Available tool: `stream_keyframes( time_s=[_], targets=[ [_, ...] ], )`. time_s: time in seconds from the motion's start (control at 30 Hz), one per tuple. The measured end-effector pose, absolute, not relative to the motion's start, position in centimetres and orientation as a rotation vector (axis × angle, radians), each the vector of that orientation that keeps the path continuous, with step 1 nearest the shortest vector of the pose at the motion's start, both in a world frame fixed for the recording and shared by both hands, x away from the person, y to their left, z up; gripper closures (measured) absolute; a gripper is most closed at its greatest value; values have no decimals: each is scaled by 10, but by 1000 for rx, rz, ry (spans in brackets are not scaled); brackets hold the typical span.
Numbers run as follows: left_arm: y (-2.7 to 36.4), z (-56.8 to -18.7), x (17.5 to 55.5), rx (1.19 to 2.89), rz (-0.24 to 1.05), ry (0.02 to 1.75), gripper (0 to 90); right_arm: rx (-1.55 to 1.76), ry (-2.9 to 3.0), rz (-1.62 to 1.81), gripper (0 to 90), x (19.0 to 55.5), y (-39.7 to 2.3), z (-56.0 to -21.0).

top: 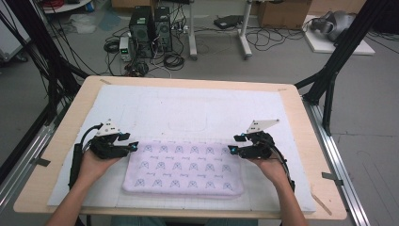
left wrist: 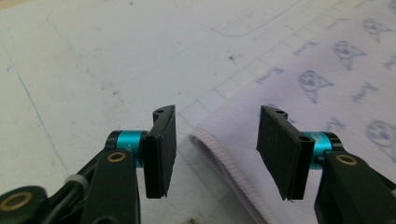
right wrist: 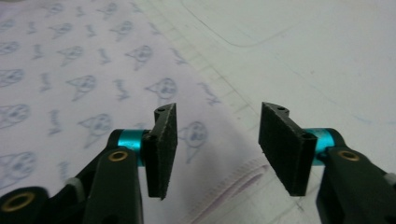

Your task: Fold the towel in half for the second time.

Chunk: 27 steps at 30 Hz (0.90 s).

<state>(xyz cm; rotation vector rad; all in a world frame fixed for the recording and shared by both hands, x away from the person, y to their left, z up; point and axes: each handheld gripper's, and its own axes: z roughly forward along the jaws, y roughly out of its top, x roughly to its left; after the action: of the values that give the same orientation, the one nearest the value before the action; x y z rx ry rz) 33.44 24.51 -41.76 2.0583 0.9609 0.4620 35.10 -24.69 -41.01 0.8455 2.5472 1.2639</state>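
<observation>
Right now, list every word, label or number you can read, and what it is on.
No text can be read.
Towel: small script marks between the cat-face prints, too blurred to read.
White mat: faint grid and pen lines, no words.
Computer towers on the floor: too small to read.

Both forearms come in from the bottom edge, angled slightly outward, one hand wrapped around each tool. The left gripper [top: 133, 147] points inward toward the right one, and the right gripper [top: 231, 149] points back at it, so they face each other. Jaws on both are parted, with nothing pinched between the pads.
</observation>
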Motion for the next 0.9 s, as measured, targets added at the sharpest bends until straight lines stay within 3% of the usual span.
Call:
stream_keyframes(
  time_s=[0.13,0.4,0.53,0.6,0.7,0.77,0.9],
  targets=[
    [244,-426,342,2049,415,982,429,882,2549,1246,407,363,-246,-422],
    [235,-438,347,2132,315,962,496,931,2610,1231,392,372,-246,-437],
    [233,-439,343,2136,363,943,522,910,2665,1219,462,370,-241,-445],
    [232,-442,340,2105,367,942,585,927,2642,1260,489,368,-243,-447],
    [236,-444,339,2063,349,974,656,935,2655,1293,615,368,-245,-448],
    [233,-443,338,2077,353,953,750,915,2683,1298,721,367,-244,-447],
    [229,-439,335,2091,408,937,806,860,2671,1283,783,363,-241,-441]
  ],
)
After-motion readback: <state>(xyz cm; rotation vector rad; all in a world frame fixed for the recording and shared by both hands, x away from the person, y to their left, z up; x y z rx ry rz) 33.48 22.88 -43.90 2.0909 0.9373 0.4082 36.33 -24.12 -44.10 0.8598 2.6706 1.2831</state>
